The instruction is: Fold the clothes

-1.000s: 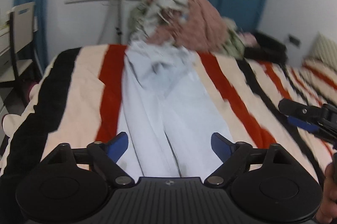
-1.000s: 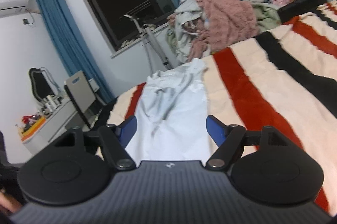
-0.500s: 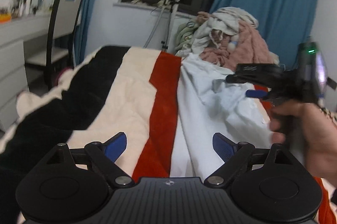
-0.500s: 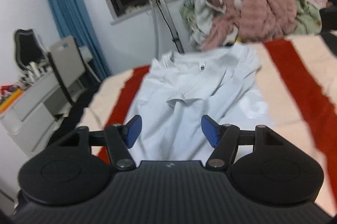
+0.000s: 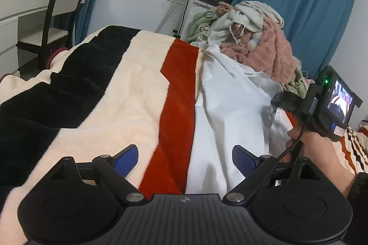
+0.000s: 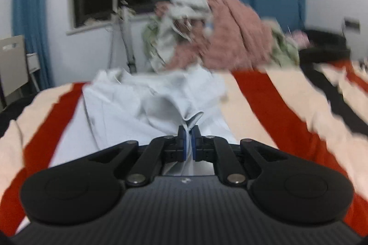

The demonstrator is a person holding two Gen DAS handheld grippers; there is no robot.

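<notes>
The right claw (image 6: 189,138) pinches a fold of the white shirt (image 6: 147,104) on the striped bed (image 5: 128,93); beside the shirt, the left claw (image 5: 185,158) hangs spread wide.

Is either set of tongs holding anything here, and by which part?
The right tongs are shut on a pinched-up fold of the white garment, along its right side. The left tongs are open and hold nothing.

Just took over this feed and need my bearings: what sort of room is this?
Most likely a bedroom: a bed under a striped blanket, a heap of unfolded laundry by blue curtains, and a dressing table with a chair.
</notes>
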